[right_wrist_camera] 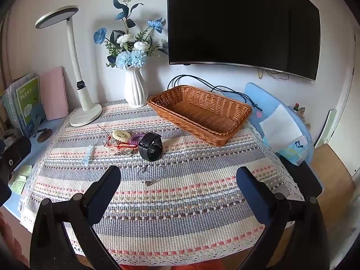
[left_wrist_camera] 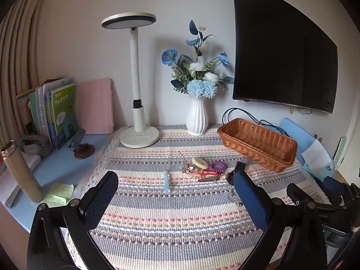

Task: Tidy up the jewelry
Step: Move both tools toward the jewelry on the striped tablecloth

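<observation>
**Both grippers wide open, jewelry loose on mat**

Left to right from my feeds: books (left_wrist_camera: 60, 112) and pink folder (left_wrist_camera: 95, 105) at far left, then desk lamp (left_wrist_camera: 139, 135), white vase (right_wrist_camera: 135, 90) of blue flowers.

On the striped mat (right_wrist_camera: 180, 202): light-blue hair clip (right_wrist_camera: 88, 155), then a cluster touching each other: red cord (right_wrist_camera: 114, 144), cream hair tie (right_wrist_camera: 121, 135), purple coil tie (right_wrist_camera: 136, 139), metal clips (right_wrist_camera: 124, 152). Black watch (right_wrist_camera: 150, 146) just right of them. Thin wire bracelet (right_wrist_camera: 150, 175) nearer me.

Wicker basket (right_wrist_camera: 202, 112) sits right of the pile, nothing visible inside.

My left gripper (left_wrist_camera: 175, 200) is spread wide, holding nothing. Right gripper (right_wrist_camera: 177, 193) likewise, above the mat near the bracelet.
</observation>
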Available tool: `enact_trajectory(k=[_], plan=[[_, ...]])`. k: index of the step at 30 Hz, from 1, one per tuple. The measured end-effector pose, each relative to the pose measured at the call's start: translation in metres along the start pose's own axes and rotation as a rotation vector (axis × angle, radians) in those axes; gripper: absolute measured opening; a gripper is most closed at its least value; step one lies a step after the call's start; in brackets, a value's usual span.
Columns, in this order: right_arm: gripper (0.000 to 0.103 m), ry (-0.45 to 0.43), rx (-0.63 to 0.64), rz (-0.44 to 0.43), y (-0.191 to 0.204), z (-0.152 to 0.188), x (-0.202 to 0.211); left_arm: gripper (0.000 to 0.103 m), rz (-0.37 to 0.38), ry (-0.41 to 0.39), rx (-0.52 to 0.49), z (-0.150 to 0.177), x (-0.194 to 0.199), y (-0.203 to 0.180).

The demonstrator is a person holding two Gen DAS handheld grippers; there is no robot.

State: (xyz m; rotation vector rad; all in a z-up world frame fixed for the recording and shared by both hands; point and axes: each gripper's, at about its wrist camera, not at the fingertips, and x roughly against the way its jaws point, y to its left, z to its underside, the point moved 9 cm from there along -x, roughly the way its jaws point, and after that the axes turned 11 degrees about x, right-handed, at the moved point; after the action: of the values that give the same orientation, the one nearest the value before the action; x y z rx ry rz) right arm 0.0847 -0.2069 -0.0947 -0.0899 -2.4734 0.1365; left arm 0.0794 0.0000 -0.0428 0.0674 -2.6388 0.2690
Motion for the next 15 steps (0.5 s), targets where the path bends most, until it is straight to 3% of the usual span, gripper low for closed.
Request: enact_trajectory(k=[15], plan=[[0.103, 0.011, -0.002, -0.005, 0.0004, 0.0021, -0.0011, 0.102, 0.003, 0.007, 0.014, 0.0046, -0.0036, 0.0061]])
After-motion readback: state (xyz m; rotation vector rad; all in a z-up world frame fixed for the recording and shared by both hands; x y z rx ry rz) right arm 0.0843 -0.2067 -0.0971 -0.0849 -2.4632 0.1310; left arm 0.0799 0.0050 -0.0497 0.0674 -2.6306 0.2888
